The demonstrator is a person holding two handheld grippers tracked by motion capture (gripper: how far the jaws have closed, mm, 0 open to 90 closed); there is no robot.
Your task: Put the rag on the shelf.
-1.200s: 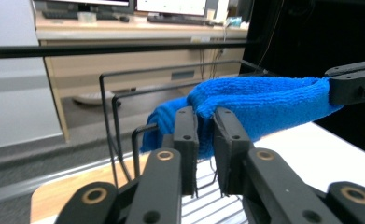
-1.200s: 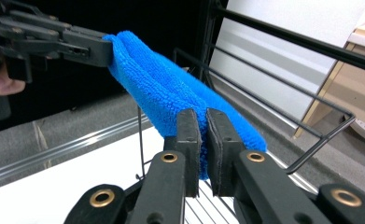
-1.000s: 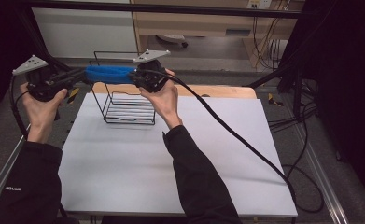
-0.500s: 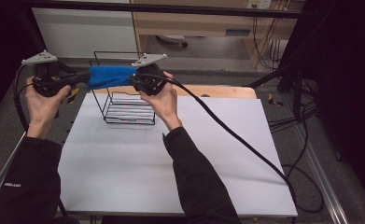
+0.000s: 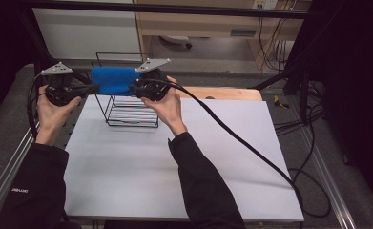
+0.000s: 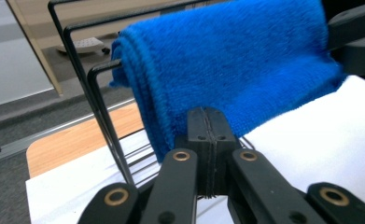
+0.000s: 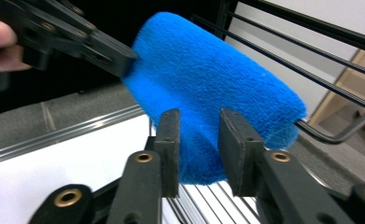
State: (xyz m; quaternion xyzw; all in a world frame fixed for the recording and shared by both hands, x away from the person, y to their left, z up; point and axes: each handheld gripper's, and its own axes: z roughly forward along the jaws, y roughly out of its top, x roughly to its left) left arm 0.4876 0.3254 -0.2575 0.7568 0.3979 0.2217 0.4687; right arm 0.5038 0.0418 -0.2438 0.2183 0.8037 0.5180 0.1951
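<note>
A folded blue towel hangs over the top bar of a black wire rack. My left gripper is at the towel's left end, shut, with its pads pressed together on the towel's lower edge. My right gripper is at the other end. Its jaws have just been opening and stand apart, with the hanging end of the towel between the pads.
The rack stands at the back left of the white table sheet. A wooden board lies behind the sheet. The right gripper's thick black cable trails across the sheet to the right front corner.
The towel, held tilted and stretched above the rack, now lies level across the top bar. The left hand came in and down a little. The right jaws have spread.
</note>
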